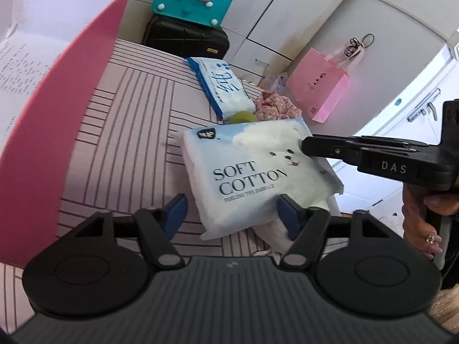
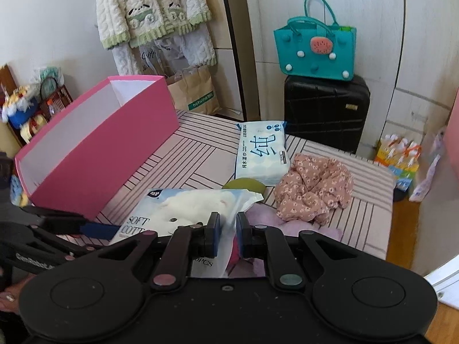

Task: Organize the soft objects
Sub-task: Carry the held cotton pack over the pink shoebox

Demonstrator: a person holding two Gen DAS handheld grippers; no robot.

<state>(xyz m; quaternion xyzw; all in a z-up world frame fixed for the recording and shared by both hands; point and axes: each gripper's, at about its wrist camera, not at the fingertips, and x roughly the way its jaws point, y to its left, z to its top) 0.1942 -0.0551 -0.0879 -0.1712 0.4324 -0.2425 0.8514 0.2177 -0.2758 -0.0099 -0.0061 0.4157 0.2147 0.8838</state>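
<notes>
Right wrist view: right gripper (image 2: 228,230) pinches the tissue pack (image 2: 183,209) by its edge, lifting it.
Left gripper (image 1: 232,215): half-wide, straddling the pack's near end, not gripping.
Pink box (image 2: 94,154): open beside the pack, likely its destination.

A lived-in home, most likely a bedroom; fleecy cream garments (image 2: 152,8) hang on the wall; a black suitcase (image 2: 325,111) stands by white cupboard doors (image 1: 330,37) with a teal felt handbag (image 2: 315,54) on top; a pink gift bag (image 1: 318,89) hangs from a door handle; a striped pink bedcover (image 2: 200,154) spreads below.
</notes>
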